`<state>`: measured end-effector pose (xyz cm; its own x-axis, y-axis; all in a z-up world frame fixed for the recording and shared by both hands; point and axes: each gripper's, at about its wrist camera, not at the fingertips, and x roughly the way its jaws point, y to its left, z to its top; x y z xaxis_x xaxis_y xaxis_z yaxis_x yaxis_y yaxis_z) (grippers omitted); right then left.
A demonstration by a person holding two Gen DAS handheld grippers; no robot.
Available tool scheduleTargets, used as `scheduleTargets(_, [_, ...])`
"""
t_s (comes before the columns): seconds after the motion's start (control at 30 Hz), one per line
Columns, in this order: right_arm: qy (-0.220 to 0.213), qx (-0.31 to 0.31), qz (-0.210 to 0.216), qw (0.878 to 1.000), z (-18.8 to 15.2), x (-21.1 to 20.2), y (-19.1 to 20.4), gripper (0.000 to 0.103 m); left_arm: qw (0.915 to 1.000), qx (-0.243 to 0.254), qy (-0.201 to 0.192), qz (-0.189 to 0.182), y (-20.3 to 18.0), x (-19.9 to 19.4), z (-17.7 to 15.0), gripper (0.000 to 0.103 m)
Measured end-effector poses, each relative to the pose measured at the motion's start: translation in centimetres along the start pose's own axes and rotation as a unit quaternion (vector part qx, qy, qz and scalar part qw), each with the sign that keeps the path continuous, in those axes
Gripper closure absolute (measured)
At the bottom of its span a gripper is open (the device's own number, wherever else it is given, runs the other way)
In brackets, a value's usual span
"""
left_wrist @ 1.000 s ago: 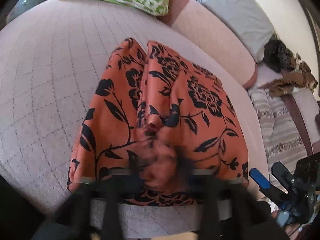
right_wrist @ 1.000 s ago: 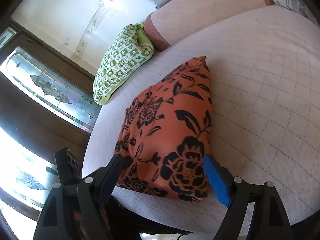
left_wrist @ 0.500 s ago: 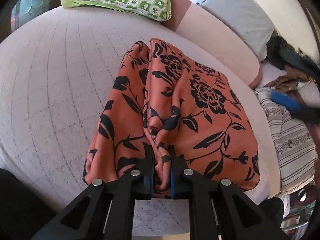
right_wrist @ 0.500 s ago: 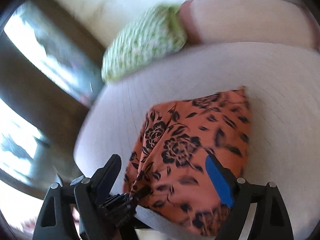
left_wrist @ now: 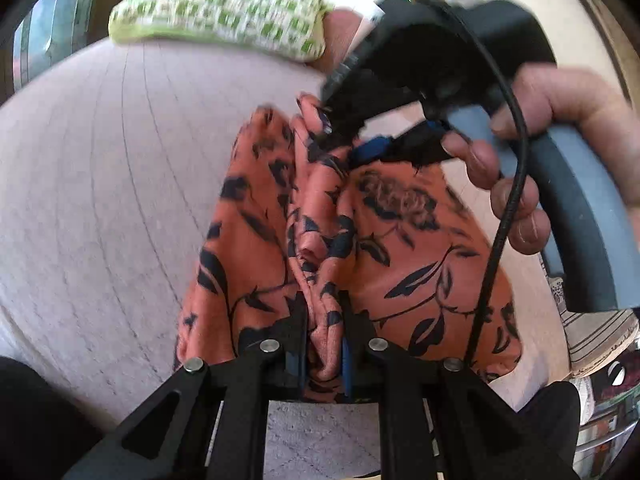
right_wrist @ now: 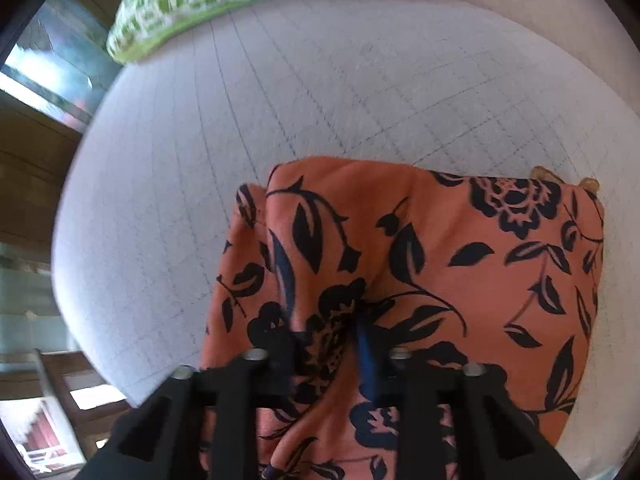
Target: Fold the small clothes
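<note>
Quilted pale-lilac bed cover, stitched in a grid; green-and-white patterned pillow at its far edge; window frames in dark wood at the left of the right wrist view.

Item: orange floral garment, black leaf and rose print, lying on the bed cover near its front edge, partly gathered into a lengthwise ridge down its middle.

Left gripper: jaws nearly closed, pinching the near end of that ridge between them.

Right gripper: jaws drawn close together on a bunch of the same cloth; seen from the left wrist view it sits at the garment's far end, carried by the person's right hand, blurred.

Handling, by judgement: light, thin, limp fabric; no stiffness, so it will sag and crumple wherever unsupported, and may slide on itself. Not fragile. Best taken at edges or corners, both ends held taut, rather than by mid-panel bunches, which leave creases in the fold.
</note>
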<state>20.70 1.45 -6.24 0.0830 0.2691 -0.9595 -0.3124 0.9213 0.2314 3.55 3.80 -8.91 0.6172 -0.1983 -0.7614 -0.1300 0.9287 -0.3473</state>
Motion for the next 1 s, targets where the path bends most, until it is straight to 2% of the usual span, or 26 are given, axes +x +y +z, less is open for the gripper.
scheduleTargets(0.17, [-0.059, 0.002, 0.083, 0.995, -0.7, -5.0, -0.2, 0.086, 0.9951, 0.045, -0.088, 0.010, -2.3, -5.0, 0.5, 0.091])
scheduleTargets(0.23, [-0.073, -0.005, 0.101, 0.992, -0.7, -6.1, 0.6, 0.086, 0.9934, 0.055, -0.098, 0.023, -2.3, -5.4, 0.3, 0.091])
scheduleTargets(0.33, [-0.057, 0.006, 0.094, 0.994, -0.6, -3.2, 0.3, 0.082, 0.9986, 0.013, -0.040, 0.031, -0.2, -2.5, -0.2, 0.090])
scheduleTargets(0.37, [-0.040, 0.007, 0.100, 0.994, -0.8, -1.7, 0.1, 0.076, 0.9996, -0.005, 0.007, 0.028, 0.8, -0.6, -0.5, 0.090])
scheduleTargets(0.4, [0.003, 0.004, 0.085, 0.996, -1.0, 0.5, 0.0, 0.060, 0.9992, -0.019, 0.032, 0.016, 1.4, 0.3, -0.8, 0.089])
scheduleTargets(0.43, [0.008, -0.005, 0.074, 0.997, -1.3, 1.1, 0.1, 0.055, 0.9978, -0.050, 0.043, -0.004, 2.4, 0.9, -1.1, 0.089])
scheduleTargets(0.47, [-0.010, -0.029, 0.067, 0.997, -1.7, 0.8, 0.7, 0.052, 0.9972, -0.061, 0.041, -0.014, 2.7, 0.9, -1.1, 0.088])
scheduleTargets(0.53, [-0.017, -0.060, 0.035, 0.997, -1.6, -0.1, 2.2, 0.037, 0.9976, -0.058, 0.036, -0.012, 2.6, 0.9, -1.0, 0.088])
scheduleTargets(0.6, [-0.039, -0.099, -0.014, 0.994, -1.1, -1.6, 4.3, 0.032, 0.9980, -0.052, 0.036, -0.005, 2.3, 1.2, -1.1, 0.088])
scheduleTargets(0.7, [-0.038, -0.107, -0.052, 0.992, 0.3, -1.7, 6.3, 0.029, 0.9984, -0.046, 0.033, -0.001, 1.8, 1.4, -1.2, 0.088])
scheduleTargets(0.8, [-0.007, -0.095, -0.094, 0.991, 1.8, 1.1, 6.6, 0.030, 0.9988, -0.039, 0.031, 0.004, 1.1, 2.0, -1.2, 0.088])
scheduleTargets(0.83, [0.007, -0.082, -0.104, 0.991, 2.1, 2.5, 5.9, 0.039, 0.9989, -0.035, 0.029, 0.007, 0.4, 2.4, -1.0, 0.087])
scheduleTargets(0.9, [0.012, -0.055, -0.098, 0.994, 2.5, 3.7, 4.5, 0.050, 0.9994, -0.021, 0.024, 0.015, -0.5, 1.9, -1.1, 0.087])
scheduleTargets(1.0, [-0.009, -0.016, -0.042, 0.999, 3.0, 2.0, 2.6, 0.077, 0.9996, -0.010, 0.014, 0.021, -1.2, 1.7, -1.0, 0.088])
